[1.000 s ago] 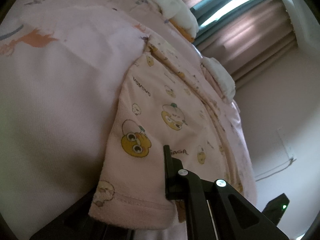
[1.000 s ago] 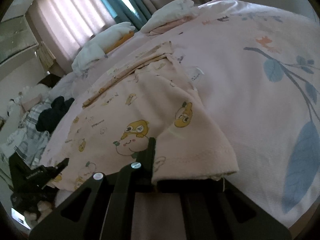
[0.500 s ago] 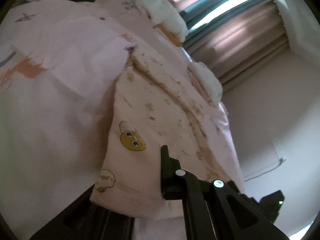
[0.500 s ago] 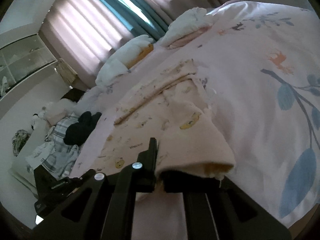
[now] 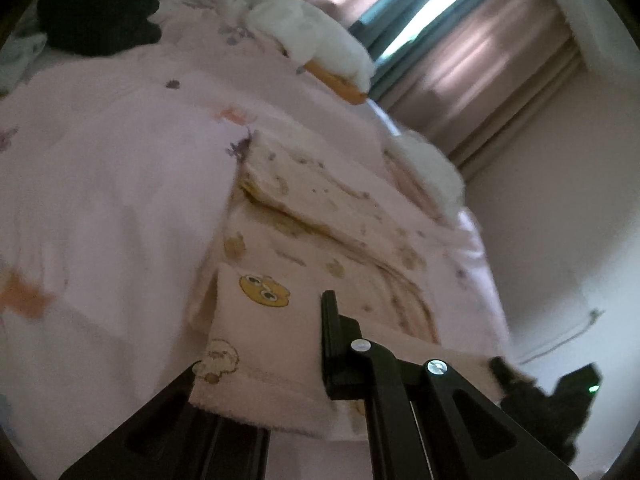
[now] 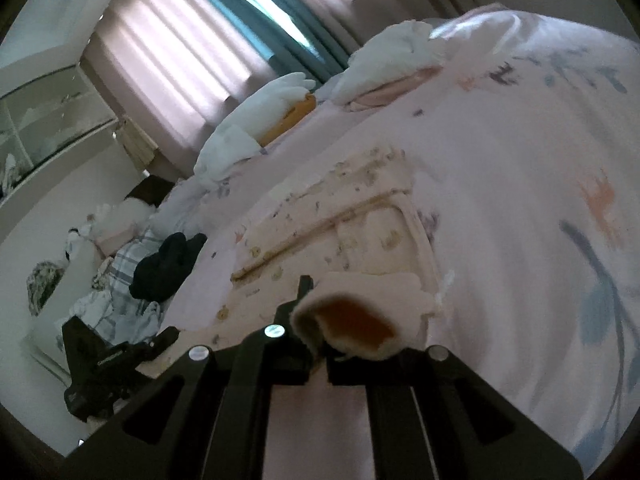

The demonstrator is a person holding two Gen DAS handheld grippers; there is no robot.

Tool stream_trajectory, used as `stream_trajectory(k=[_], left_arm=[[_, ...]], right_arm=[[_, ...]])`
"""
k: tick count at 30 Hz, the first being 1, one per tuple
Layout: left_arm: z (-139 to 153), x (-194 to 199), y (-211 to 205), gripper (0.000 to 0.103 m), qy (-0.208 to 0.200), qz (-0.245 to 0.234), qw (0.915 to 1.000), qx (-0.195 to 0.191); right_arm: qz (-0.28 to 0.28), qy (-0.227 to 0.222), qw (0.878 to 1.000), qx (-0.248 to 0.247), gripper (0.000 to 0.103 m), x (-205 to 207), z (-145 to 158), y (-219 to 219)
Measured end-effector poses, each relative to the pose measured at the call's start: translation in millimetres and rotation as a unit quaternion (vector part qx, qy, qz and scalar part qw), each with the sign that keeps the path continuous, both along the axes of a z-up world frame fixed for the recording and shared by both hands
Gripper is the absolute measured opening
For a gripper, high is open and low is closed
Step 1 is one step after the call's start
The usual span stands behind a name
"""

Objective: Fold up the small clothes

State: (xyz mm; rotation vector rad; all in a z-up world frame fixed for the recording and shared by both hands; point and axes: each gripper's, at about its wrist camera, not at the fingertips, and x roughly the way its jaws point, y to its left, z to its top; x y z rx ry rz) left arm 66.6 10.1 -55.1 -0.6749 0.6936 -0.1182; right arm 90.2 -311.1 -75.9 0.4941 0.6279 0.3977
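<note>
A small pale pink garment (image 5: 320, 216) printed with yellow cartoon faces lies on the bed, its near hem raised off the cover. My left gripper (image 5: 304, 364) is shut on the hem's left corner (image 5: 256, 344), which drapes over the fingers. In the right wrist view my right gripper (image 6: 320, 344) is shut on the other hem corner (image 6: 360, 312), whose cloth curls over and shows an orange underside. The far part of the garment (image 6: 340, 216) still rests folded on the bed. The other gripper (image 6: 104, 364) shows at lower left of the right wrist view.
The bed carries a pink floral duvet (image 6: 520, 184). White and orange pillows (image 6: 256, 128) lie near striped curtains (image 5: 480, 60). A black cloth (image 6: 168, 264) and plaid clothes (image 6: 120, 292) sit at the bed's far side. A shelf unit (image 6: 40, 128) stands by the wall.
Both grippers have risen, carrying the near hem up and toward the far part of the garment. The cloth now curls over at the right corner, and more of the room shows.
</note>
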Motion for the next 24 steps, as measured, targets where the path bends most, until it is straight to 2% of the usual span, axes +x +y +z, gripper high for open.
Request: stream_trajectory(k=[3,5,7,10,13,14,16,18,20,23,24], left_arm=[[3,20,5,0.002,-0.002,-0.002,0.9999,-0.014],[9,32,8,0.002,-0.006,0.007,1.0000,-0.004],[12,49,11,0.002,0.005,0.015,0.9998,0.013],[13,76,18,0.002,0.026,0.022,0.9993,0.013],[15,103,23,0.002,0.034,0.017,0.9993,0.006],[16,111,22,0.002,0.034,0.016,0.9992,0.012],[19,133,18,0.002,0.041,0.014,0.9978,0.051],[18,153,18,0.002,0.050,0.009,0.9968,0.061],[11,175,24,0.002,0.065,0.001,0.9971,0.041],[-16,221,37,0.002,0.126,0.010,0.9918,0.015],[-22,231,40,0.002,0.136,0.010,0.9907,0.005]], right_arm=[[0.005,0.011,1.000,-0.006,0.005,28,8,4],[0.006,0.021,1.000,-0.009,0.005,49,10,5],[0.007,0.033,0.999,-0.001,0.005,70,12,4],[0.005,0.046,0.999,0.007,0.005,98,13,1],[0.002,0.057,0.998,-0.007,0.005,123,15,3],[0.003,0.060,0.998,-0.015,0.005,135,16,5],[0.000,0.068,0.997,-0.023,0.005,155,16,9],[0.003,0.074,0.997,-0.024,0.004,178,18,14],[-0.001,0.082,0.996,-0.032,0.004,203,17,17],[-0.012,0.105,0.993,-0.048,0.004,238,10,22],[-0.013,0.113,0.992,-0.055,0.004,249,7,24]])
